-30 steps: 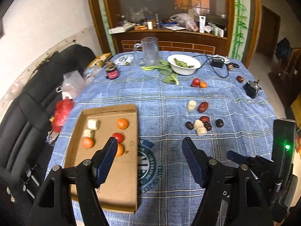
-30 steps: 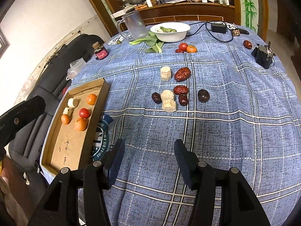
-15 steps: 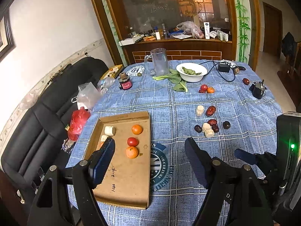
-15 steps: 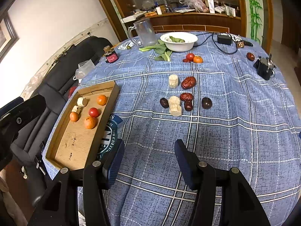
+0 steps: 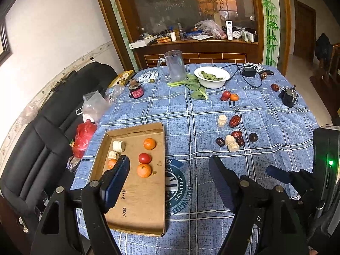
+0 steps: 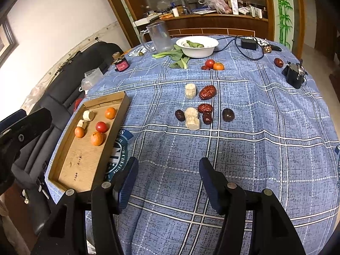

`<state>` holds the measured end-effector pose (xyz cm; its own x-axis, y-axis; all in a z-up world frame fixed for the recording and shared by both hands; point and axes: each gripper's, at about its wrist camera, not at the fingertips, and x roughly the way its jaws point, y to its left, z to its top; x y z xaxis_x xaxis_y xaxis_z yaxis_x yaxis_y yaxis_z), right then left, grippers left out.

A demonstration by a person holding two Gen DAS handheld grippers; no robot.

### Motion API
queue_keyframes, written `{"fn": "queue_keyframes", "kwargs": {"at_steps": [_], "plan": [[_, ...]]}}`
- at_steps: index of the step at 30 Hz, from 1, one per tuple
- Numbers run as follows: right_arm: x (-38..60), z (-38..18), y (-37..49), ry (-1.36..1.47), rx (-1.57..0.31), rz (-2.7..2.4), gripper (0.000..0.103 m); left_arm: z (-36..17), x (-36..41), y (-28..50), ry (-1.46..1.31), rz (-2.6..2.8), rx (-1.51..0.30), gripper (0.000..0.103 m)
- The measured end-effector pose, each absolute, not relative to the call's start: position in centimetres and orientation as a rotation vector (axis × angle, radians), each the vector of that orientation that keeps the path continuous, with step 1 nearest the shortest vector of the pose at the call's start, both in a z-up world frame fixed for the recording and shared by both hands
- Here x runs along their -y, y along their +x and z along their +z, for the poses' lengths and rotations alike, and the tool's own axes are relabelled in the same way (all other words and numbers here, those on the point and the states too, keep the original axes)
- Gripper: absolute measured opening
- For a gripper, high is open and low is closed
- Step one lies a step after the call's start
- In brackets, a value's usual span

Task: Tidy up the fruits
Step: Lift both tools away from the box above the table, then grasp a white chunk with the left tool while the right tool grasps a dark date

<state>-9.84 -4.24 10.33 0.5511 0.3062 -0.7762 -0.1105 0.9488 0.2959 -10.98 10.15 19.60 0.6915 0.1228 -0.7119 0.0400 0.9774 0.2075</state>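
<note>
A cardboard tray (image 5: 136, 127) lies at the table's left and holds two oranges (image 5: 149, 143), a tomato (image 5: 145, 158), a smaller orange and two banana pieces (image 5: 118, 146). Red dates and banana pieces (image 6: 192, 116) lie clustered mid-table. Beyond them, a tomato and an orange (image 6: 213, 64) sit near the bowl. My left gripper (image 5: 169, 161) hovers open over the tray's right edge, holding nothing. My right gripper (image 6: 169, 162) hangs above bare cloth in front of the date cluster. Its jaws are opening with nothing between them.
At the back stand a glass jug (image 5: 174, 65), a white bowl of greens (image 5: 212, 76), a red jar (image 5: 136, 90), a black charger with cable (image 5: 248, 71) and a small black object (image 5: 288, 96). A lone date (image 6: 278, 62) lies far right. A black sofa (image 5: 42, 127) with plastic bags flanks the left.
Both views have tipped up a little and show more of the room. Both grippers' jaws stand slightly wider. No fruit has moved.
</note>
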Motion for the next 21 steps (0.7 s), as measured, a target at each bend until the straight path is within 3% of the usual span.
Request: {"fn": "queue_keyframes", "kwargs": {"at_steps": [21], "plan": [[6.2,4.5,-6.6,0.287,-1.107,0.152,0.064,12.8,-11.3,-5.2,0.174,-0.013,-1.014,0.076]]}}
